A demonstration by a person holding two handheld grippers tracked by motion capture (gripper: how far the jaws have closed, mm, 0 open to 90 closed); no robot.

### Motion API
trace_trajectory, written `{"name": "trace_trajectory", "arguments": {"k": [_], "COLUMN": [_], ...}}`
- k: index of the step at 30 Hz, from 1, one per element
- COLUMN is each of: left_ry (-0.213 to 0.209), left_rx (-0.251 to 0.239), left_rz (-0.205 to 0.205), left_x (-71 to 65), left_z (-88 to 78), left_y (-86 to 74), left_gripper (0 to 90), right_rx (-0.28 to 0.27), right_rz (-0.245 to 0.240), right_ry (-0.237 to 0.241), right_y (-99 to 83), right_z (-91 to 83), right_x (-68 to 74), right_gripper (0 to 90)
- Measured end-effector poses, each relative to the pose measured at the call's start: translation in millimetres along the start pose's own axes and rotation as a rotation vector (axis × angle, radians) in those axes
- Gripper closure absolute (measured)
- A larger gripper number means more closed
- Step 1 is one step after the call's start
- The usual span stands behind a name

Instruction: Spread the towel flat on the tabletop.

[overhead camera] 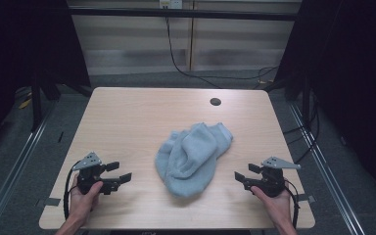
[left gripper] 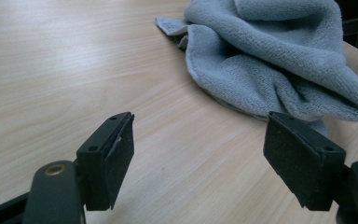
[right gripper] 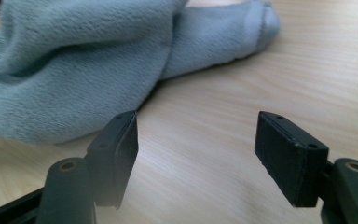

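A crumpled grey towel lies near the middle of the desk, a little toward its near edge. The left claw and right claw flank it by that edge, both spread wide, holding nothing, clear of the cloth.

No writing to read anywhere here: no label, no brand, no number, no sign. The grey cloth carries no tag or print on the folds that face up, and close up in both gripper views its pile is plain. The wooden table is bare grain, no sticker. The black jaws in both gripper views are unmarked, screw holes and nothing else. At the far wall sits a small pale fitting that may bear a mark, but it is too small and dim to tell.
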State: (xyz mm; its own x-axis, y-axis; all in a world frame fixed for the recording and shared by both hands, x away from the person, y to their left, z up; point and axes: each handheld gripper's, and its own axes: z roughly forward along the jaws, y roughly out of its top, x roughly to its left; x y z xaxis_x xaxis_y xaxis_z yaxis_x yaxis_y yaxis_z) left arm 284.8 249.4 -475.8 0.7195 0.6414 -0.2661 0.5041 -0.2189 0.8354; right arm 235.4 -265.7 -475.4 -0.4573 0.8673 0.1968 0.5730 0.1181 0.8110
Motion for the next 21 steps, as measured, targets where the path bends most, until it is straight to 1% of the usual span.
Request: {"name": "trace_trajectory", "arguments": {"k": [1, 2, 3, 4, 5, 6, 7, 9, 10, 11, 12, 13, 14, 15, 16, 18, 19, 20, 21], "left_ry": [-0.002, 0.010, 0.010, 0.006, -0.009, -0.027, -0.027, -0.038, -0.046, -0.056, -0.064, -0.064, -0.063, -0.076, -0.076, -0.094, -0.092, -0.089, -0.082], "left_rx": [-0.008, -0.013, -0.013, -0.014, -0.013, -0.002, -0.002, 0.009, 0.008, 0.011, 0.009, 0.014, 0.017, 0.021, 0.021, 0.032, 0.044, 0.062, 0.102], "left_rz": [0.005, 0.030, 0.030, 0.036, 0.037, 0.062, 0.062, 0.083, 0.086, 0.084, 0.078, 0.085, 0.088, 0.070, 0.070, 0.051, 0.050, 0.054, 0.075], "left_x": [-2.3, -6.4, -6.4, -8.0, -9.2, -11.5, -11.5, -13.5, -13.3, -12.8, -12.9, -12.8, -13.0, -11.6, -11.6, -10.5, -11.0, -12.3, -14.7], "left_z": [1.1, 5.2, 5.2, 8.4, 12.1, 20.2, 20.2, 30.0, 34.8, 40.5, 46.1, 52.1, 58.3, 71.6, 71.6, 86.3, 93.8, 101.3, 108.3], "left_y": [3.0, 10.8, 10.8, 15.0, 19.2, 27.6, 27.6, 35.8, 39.7, 44.0, 47.9, 52.0, 55.5, 59.6, 59.6, 60.3, 59.1, 56.9, 54.1], "left_gripper": [24.5, 24.6, 25.3, 25.3, 26.0, 28.8, 29.7, 29.8, 32.8, 32.8, 34.6, 34.6, 35.2, 37.3, 37.7, 38.7, 38.7, 38.7, 35.0], "right_rx": [0.003, -0.004, -0.004, -0.008, -0.010, -0.010, -0.010, -0.021, -0.025, -0.025, -0.014, -0.014, -0.010, -0.002, -0.002, -0.003, 0.017, 0.017, 0.030], "right_rz": [-0.019, -0.031, -0.031, -0.036, -0.041, -0.056, -0.056, -0.078, -0.089, -0.089, -0.111, -0.111, -0.123, -0.141, -0.141, -0.149, -0.163, -0.163, -0.164], "right_ry": [0.012, 0.018, 0.018, 0.023, 0.029, 0.046, 0.046, 0.060, 0.081, 0.081, 0.091, 0.091, 0.100, 0.111, 0.111, 0.122, 0.112, 0.112, 0.109], "right_y": [6.5, 10.3, 10.3, 14.9, 20.2, 32.1, 32.1, 44.9, 57.0, 57.0, 67.7, 67.7, 72.6, 81.9, 81.9, 89.4, 93.5, 93.5, 93.3], "right_z": [1.6, 2.9, 2.9, 4.6, 6.9, 13.3, 13.3, 21.2, 30.7, 30.7, 41.2, 41.2, 46.8, 58.1, 58.1, 69.4, 82.8, 82.8, 90.0], "right_x": [4.6, 6.4, 6.4, 8.3, 10.1, 13.2, 13.2, 16.3, 19.6, 19.6, 23.8, 23.8, 25.7, 29.2, 29.2, 30.3, 30.9, 30.9, 30.7], "right_gripper": [31.5, 31.5, 31.5, 31.5, 31.5, 31.5, 31.5, 31.5, 31.6, 31.6, 31.5, 31.5, 31.5, 30.2, 30.2, 29.5, 27.9, 27.9, 27.8]}}
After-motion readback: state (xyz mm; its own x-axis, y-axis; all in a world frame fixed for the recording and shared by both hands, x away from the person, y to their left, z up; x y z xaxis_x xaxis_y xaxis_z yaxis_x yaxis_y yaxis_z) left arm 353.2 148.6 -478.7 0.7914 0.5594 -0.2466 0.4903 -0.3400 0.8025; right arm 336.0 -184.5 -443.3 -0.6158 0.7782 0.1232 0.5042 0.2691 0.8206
